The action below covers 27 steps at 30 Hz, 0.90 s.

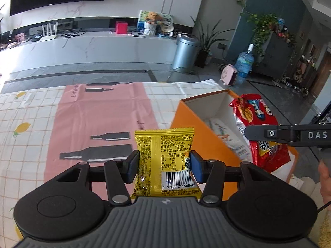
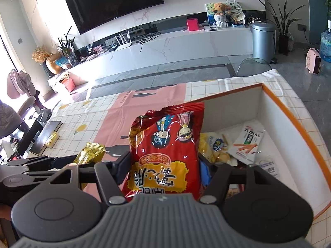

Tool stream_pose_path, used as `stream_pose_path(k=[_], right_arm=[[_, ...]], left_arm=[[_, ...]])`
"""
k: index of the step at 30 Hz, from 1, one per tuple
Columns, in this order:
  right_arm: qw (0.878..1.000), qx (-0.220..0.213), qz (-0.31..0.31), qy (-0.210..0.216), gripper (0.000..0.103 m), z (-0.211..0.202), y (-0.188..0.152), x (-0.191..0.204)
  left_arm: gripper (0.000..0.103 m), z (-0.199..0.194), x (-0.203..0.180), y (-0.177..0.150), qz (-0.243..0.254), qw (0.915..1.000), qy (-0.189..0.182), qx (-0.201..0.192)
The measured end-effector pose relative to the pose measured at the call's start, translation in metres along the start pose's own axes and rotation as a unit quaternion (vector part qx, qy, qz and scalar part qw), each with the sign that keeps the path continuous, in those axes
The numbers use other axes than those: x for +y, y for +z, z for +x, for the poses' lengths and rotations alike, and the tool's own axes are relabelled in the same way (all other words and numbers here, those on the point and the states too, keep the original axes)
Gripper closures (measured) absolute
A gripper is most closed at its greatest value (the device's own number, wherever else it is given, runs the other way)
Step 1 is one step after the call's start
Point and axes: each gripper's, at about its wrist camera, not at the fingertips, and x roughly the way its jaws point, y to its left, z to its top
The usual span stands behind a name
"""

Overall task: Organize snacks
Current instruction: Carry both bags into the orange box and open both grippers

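Yellow packet, barcode 6920912366848, clamped in left hand-held gripper; right hand-held gripper clenched on red bag.

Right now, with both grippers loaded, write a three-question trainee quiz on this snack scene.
1. True or false: the left gripper holds the small yellow foil snack packet.
2. What does the right gripper hold? A) white biscuit-stick packet B) large red crinkly snack bag C) nothing
3. Fill in: the orange cardboard box with white lining already contains ____.

Key: 1 true. 2 B. 3 snack packets, including a white biscuit-stick packet.
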Motion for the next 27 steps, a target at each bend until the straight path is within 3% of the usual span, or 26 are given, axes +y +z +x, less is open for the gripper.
stream_pose_path(k=[9, 13, 20, 27], right_arm=[[0.998, 0.039, 0.002, -0.049, 0.040, -0.005, 0.002, -0.084], [0.996, 0.074, -0.005, -0.050, 0.040, 0.011, 0.001, -0.102], [0.987, 0.146, -0.020, -0.057, 0.040, 0.058, -0.005, -0.131], [0.975, 0.208, -0.053, -0.058, 0.040, 0.094, -0.001, -0.137]], left_arm=[[0.044, 0.057, -0.078, 0.039, 0.097, 0.9930, -0.064, 0.023], [0.045, 0.095, -0.101, 0.049, 0.128, 0.9871, -0.076, 0.060], [0.045, 0.158, -0.113, 0.048, 0.171, 0.9748, -0.070, 0.125], [0.045, 0.190, -0.126, 0.044, 0.221, 0.9592, -0.063, 0.164]])
